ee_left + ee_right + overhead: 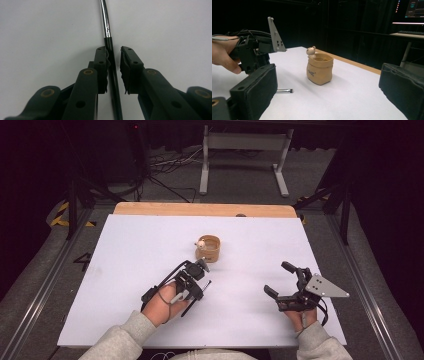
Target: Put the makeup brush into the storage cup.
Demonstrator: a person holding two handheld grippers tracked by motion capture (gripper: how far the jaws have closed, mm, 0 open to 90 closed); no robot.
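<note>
Slim black-handled brush with a silver ferrule [110, 47] lying flat on the white counter [125, 250], just in front of the tan pouch-shaped pot with a little bear figure [208, 248]. Left claw [113, 62] down around the handle, nearly pinched, small gap showing on one side. Right claw [278, 279] spread wide, well to the right of the pot.

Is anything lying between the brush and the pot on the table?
Nothing visible does. The brush lies on bare white table between the jaws of the left gripper, and the stretch of table from there to the pot holds nothing else.
</note>
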